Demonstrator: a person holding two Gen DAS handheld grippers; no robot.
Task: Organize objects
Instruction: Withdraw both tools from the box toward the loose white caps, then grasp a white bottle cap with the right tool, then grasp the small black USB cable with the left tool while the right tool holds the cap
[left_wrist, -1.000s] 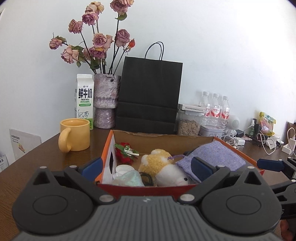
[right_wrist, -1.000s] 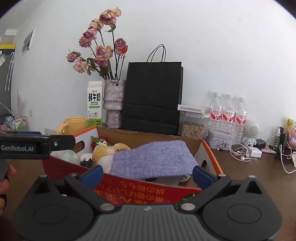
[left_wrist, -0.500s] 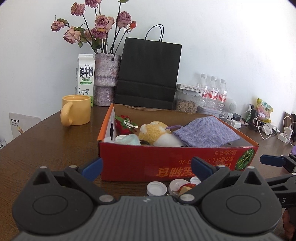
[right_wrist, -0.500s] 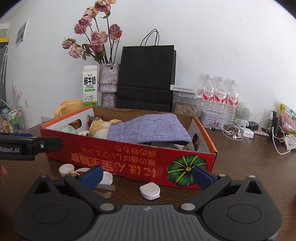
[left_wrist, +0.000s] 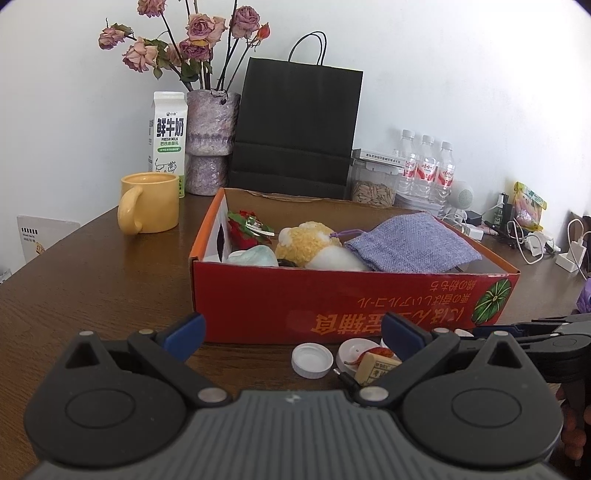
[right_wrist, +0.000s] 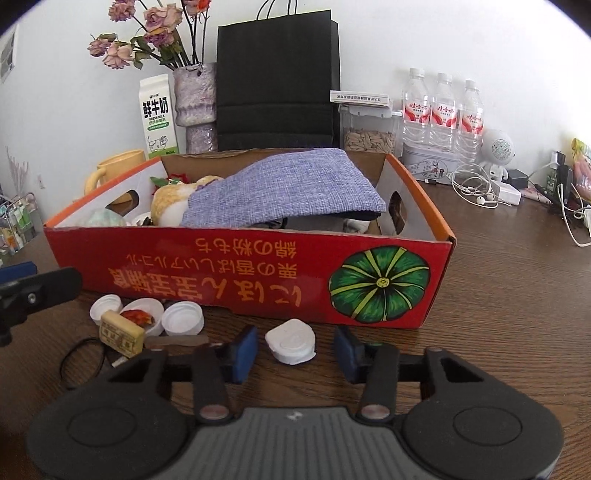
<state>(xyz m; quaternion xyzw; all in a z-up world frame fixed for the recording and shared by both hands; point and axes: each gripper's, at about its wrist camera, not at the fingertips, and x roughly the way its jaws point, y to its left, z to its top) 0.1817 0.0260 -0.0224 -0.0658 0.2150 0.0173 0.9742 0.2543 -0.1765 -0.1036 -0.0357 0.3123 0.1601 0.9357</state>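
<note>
Several items already in the box (right_wrist: 229, 266): pouch (right_wrist: 291, 192), plush (left_wrist: 308, 240). Left on the near tabletop (right_wrist: 498, 314): caps (right_wrist: 183, 318), a tile (right_wrist: 122, 332), a white lid (right_wrist: 291, 341). Right gripper (right_wrist: 291, 349) fingers closing around that lid, not yet touching; left gripper (left_wrist: 291, 334) fingers spread, empty.

The milk carton (left_wrist: 167, 136) reads "鲜牛奶" and "FRESH MILK" above a cow drawing. The red box (right_wrist: 236, 273) carries upside-down orange Japanese lettering beside a green pumpkin picture. The bottles (right_wrist: 442, 110) have red labels, too small to read.
</note>
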